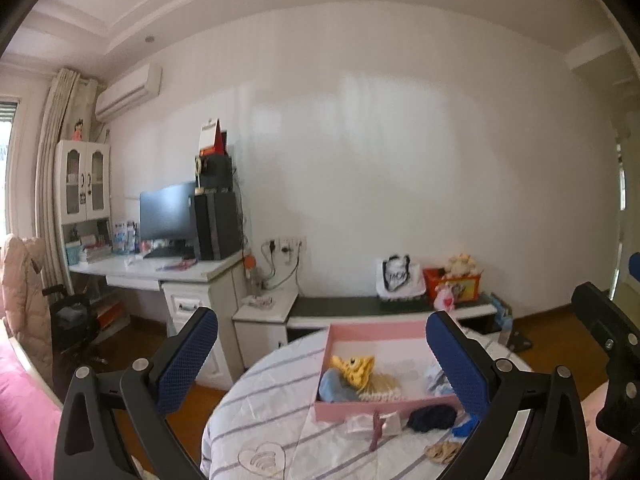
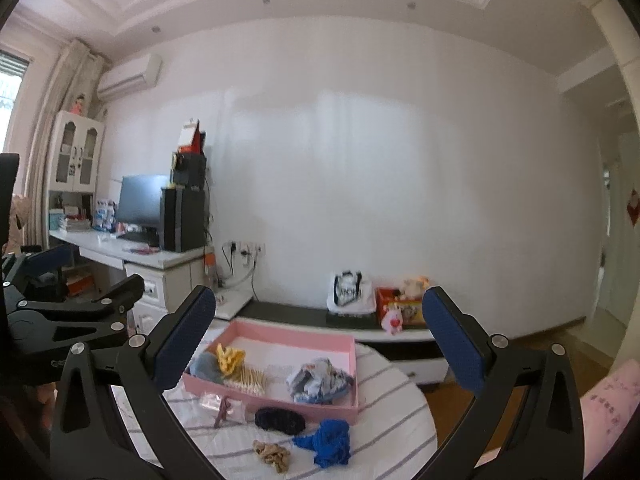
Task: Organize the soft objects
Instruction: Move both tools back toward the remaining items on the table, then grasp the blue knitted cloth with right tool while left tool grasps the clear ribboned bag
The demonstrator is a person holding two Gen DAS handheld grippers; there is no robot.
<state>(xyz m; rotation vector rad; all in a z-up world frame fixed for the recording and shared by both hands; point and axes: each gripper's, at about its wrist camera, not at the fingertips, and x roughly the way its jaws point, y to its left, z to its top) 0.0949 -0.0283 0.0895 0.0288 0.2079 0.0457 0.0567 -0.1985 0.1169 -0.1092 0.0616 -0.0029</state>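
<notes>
A pink box (image 2: pixel 316 407) (image 1: pixel 384 407) sits on a round table with a striped cloth (image 2: pixel 384 436). It holds a yellow knit piece (image 2: pixel 230 356), a blue-grey cloth (image 2: pixel 204 366), a beige fringed piece (image 2: pixel 250 378) and a patterned cloth (image 2: pixel 320 380). In front of the box lie a dark scrunchie (image 2: pixel 280 420), a blue scrunchie (image 2: pixel 330 442), a tan scrunchie (image 2: pixel 274 454) and a clear packet (image 2: pixel 218 402). My left gripper (image 1: pixel 322 356) and right gripper (image 2: pixel 318 346) are open, empty, held above the table.
A white desk (image 1: pixel 168 270) with a monitor and speakers stands left. A low bench (image 1: pixel 360 306) along the wall holds a bag and toys. A pink bed (image 1: pixel 24 412) lies at the left. Wooden floor surrounds the table.
</notes>
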